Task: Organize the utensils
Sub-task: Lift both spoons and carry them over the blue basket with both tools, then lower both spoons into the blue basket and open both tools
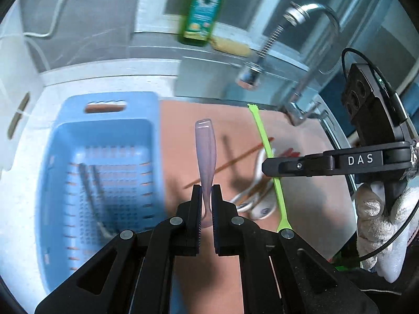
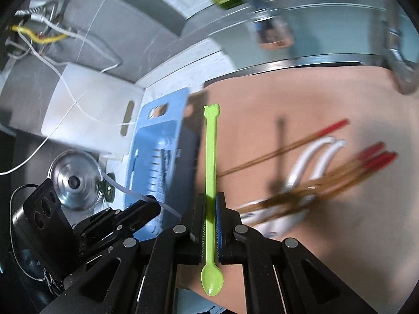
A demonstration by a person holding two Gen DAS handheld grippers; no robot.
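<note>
my left gripper clamps a lilac spoon; my right gripper clamps a green spoon, beside the blue basket.

Black claws, white knit glove

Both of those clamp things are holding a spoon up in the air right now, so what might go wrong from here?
1. The left gripper pinches the lilac spoon on its thin neck, long handle sticking out; it might swivel or slip.
2. The right gripper holds the slim green spoon similarly, so the same applies.
3. Both head toward one narrow blue basket that already holds metal utensils; the grippers may bump each other.
</note>
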